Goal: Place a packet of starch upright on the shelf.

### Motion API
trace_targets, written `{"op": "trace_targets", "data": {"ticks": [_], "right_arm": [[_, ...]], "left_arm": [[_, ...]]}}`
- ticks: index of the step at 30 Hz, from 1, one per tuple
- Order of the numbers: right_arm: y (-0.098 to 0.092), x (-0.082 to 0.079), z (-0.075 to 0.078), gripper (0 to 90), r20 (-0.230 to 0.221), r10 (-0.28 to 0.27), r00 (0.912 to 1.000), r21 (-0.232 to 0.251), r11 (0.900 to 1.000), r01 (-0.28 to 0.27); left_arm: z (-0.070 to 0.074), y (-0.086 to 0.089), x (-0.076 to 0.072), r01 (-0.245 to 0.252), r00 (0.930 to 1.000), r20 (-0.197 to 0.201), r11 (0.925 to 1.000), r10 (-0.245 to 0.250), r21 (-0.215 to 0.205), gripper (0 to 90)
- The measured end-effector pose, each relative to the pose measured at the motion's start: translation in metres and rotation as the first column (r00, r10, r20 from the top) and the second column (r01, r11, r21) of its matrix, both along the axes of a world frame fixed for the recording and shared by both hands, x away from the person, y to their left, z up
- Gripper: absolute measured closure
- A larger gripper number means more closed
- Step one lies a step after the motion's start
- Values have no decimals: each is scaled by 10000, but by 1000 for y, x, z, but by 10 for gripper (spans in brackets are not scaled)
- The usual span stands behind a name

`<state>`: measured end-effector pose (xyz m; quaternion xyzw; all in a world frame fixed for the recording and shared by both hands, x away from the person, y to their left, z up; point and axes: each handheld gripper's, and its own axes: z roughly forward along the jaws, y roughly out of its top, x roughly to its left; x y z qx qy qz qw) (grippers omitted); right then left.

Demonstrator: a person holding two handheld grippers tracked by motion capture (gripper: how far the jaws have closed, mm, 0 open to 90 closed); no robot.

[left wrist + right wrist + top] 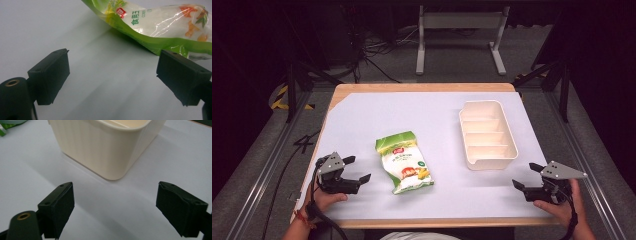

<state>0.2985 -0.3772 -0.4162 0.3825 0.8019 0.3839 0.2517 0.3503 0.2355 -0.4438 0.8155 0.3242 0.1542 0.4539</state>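
Two hand-held grippers are seen in the high view near the front edge of the white-covered desk (362, 107). The left hand-held gripper (360, 168) is held with jaws spread and empty, just left of a green and clear plastic snack bag (404, 161) lying flat, its long axis running front to back, slightly slanted. The right hand-held gripper (527, 175), likewise spread and empty, is well apart from the bag, so the left one is judged nearer. A cream plastic divided tray (464, 127) stands right of the bag; nothing blocks the approach.

In the left gripper view, the bag (160, 25) is seen ahead and to the right, its edge close beyond the right jaw.

In the right gripper view, the tray (100, 147) is faced corner-on, just ahead of the open jaws.
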Motion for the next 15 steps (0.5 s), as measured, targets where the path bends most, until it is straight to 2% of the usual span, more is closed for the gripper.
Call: {"op": "trace_targets", "data": {"ticks": [1,5,7,8,10,11,13,14,15], "right_arm": [[0,0,-1,146,-62,-4,10000,89,10000,4],[0,1,-4,147,-216,-34,9998,-87,10000,32],[2,2,-4,147,-241,-56,9997,-226,9997,51],[2,2,-5,148,-260,-48,9997,-210,9998,42],[3,2,-5,148,-275,-67,9996,-260,9996,60],[3,1,-6,149,-338,-79,9994,-370,9993,66],[3,2,-6,150,-345,-77,9994,-339,9994,66],[3,2,-7,149,-359,-65,9993,-389,9992,51],[3,2,-7,149,-359,-65,9993,-389,9992,51]], "left_arm": [[0,0,0,40,10000,-55,10000,-40,-83,126],[0,-2,2,153,9998,-97,9999,-152,14,118],[0,-2,6,122,9993,-354,9999,-119,76,130],[-1,-2,14,250,9979,-607,9995,-238,200,135],[0,-3,17,345,9966,-760,9991,-327,236,138],[2,-3,19,358,9967,-741,9987,-331,355,138],[9,-4,24,636,9955,-720,9975,-612,308,138],[18,-6,31,700,9960,-574,9968,-678,389,138],[18,-6,31,700,9960,-574,9968,-678,389,138]]}}
